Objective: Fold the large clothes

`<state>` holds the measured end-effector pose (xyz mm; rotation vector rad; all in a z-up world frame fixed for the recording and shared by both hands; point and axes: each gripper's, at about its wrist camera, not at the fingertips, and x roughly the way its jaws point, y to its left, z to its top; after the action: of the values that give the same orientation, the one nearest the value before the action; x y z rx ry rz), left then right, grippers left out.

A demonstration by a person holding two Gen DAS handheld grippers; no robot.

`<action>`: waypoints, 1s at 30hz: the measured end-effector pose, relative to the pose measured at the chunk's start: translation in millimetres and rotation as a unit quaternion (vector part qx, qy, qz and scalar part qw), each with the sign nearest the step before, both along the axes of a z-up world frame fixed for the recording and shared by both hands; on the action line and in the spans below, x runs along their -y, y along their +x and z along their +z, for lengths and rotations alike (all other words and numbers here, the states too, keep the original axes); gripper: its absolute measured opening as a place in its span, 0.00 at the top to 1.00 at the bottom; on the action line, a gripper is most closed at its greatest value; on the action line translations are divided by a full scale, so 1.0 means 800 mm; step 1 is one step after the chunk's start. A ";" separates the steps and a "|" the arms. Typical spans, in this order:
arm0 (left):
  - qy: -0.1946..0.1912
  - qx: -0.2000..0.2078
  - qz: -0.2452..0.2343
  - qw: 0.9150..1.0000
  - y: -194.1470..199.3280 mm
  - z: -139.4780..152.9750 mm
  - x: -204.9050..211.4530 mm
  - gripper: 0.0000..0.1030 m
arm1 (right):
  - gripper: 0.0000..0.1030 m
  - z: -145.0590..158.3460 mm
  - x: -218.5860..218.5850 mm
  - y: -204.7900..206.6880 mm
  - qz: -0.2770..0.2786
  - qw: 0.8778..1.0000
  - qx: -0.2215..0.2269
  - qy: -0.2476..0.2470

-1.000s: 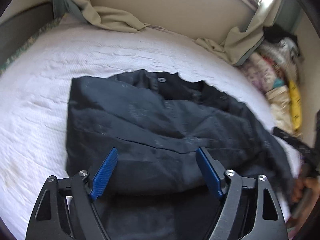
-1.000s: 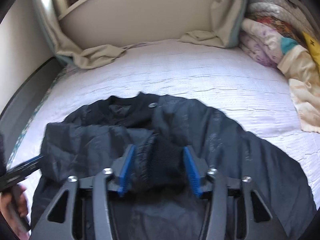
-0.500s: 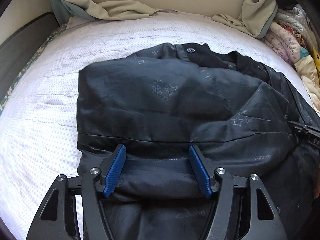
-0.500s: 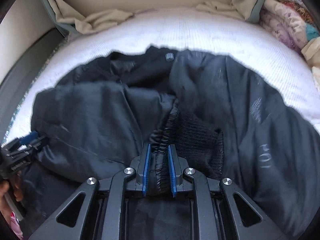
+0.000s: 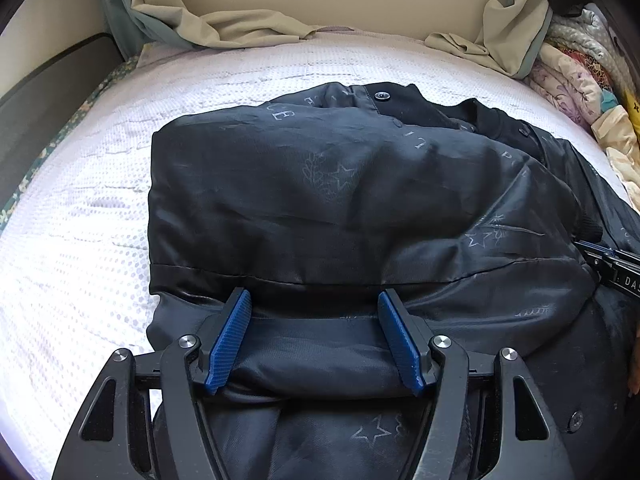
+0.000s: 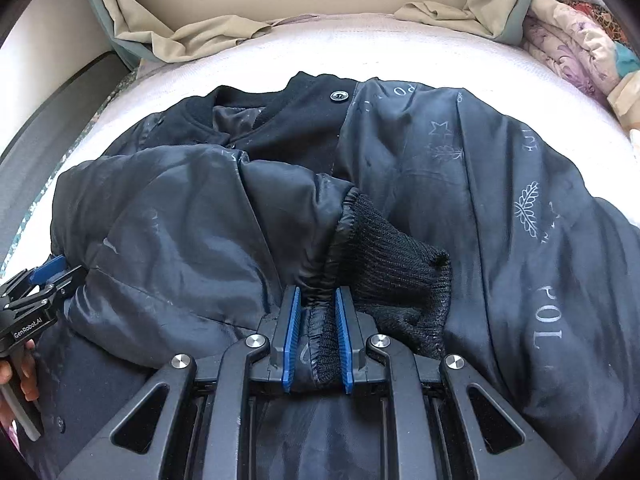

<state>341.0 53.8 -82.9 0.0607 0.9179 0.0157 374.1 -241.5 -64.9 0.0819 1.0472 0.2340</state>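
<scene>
Partly hidden: jacket (image 6: 520, 184) under gripper (image 6: 316, 320).

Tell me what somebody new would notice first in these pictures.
A big dark jacket sprawls inside out across the middle of the white bed, faint stars and letters printed on its shiny lining. The right tool is pinched shut on the jacket's knit cuff near the bottom of its view, while the left tool stands open over a folded edge. Crumpled beige curtains hang behind the bed.
</scene>
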 end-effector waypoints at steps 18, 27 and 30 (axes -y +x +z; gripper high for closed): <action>0.032 0.010 0.002 0.999 -0.006 0.015 0.012 0.00 | 0.56 0.047 0.003 -0.012 -0.029 0.999 -0.013 0.025; 0.028 0.024 0.016 0.999 -0.017 0.043 0.011 0.01 | 0.44 0.102 -0.007 -0.055 -0.004 0.999 0.030 0.018; 0.027 0.043 0.012 0.999 -0.031 0.061 0.016 0.01 | 0.44 0.103 -0.012 -0.067 0.011 0.999 0.032 0.008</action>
<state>316.5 41.1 -34.1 0.0981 0.8323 0.0646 320.3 -231.7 17.5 0.0772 0.9831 0.2626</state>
